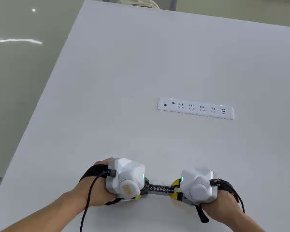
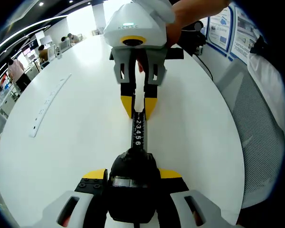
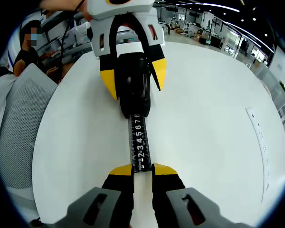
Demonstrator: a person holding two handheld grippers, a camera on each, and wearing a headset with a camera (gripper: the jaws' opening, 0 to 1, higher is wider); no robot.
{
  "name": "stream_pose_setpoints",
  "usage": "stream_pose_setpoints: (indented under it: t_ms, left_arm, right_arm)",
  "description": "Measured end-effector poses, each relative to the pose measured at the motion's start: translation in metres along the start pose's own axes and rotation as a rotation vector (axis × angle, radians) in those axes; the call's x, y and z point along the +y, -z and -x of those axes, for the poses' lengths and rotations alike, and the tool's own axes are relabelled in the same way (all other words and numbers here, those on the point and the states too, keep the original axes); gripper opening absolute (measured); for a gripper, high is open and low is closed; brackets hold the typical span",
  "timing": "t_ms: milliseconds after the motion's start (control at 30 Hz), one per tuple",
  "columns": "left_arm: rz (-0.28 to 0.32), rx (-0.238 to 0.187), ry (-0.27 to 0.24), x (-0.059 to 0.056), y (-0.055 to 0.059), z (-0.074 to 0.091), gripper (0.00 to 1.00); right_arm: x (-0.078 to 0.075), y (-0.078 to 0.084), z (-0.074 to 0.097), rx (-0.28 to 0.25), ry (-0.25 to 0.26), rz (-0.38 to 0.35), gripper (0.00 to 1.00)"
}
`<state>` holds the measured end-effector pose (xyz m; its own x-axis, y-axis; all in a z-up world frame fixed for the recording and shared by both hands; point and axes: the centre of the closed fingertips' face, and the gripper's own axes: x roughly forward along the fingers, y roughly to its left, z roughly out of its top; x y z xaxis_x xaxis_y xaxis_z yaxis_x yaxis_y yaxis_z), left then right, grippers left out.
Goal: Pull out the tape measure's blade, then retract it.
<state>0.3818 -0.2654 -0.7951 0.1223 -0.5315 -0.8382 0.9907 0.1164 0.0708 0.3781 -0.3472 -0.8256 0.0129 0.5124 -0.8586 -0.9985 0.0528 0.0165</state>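
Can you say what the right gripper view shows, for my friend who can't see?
The right hand-held gripper pinches the tip of a numbered blade sticking out of a black tape measure, which the left hand-held gripper holds opposite, over a white table.

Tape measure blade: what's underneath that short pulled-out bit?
Bare white table lies under the blade. Its tip is hidden in the right gripper; the other end enters the black case in the left gripper. Contact with the table cannot be told.
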Motion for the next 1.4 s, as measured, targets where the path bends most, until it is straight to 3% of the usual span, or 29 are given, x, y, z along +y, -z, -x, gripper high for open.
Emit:
stream_pose_setpoints:
  t_ms: [1400]
  left_arm:
    - [-0.005, 0.004, 0.003, -0.001, 0.000, -0.001, 0.36]
  right_arm:
    - [-0.001, 0.025, 0.016, 0.018, 0.005, -0.024, 0.12]
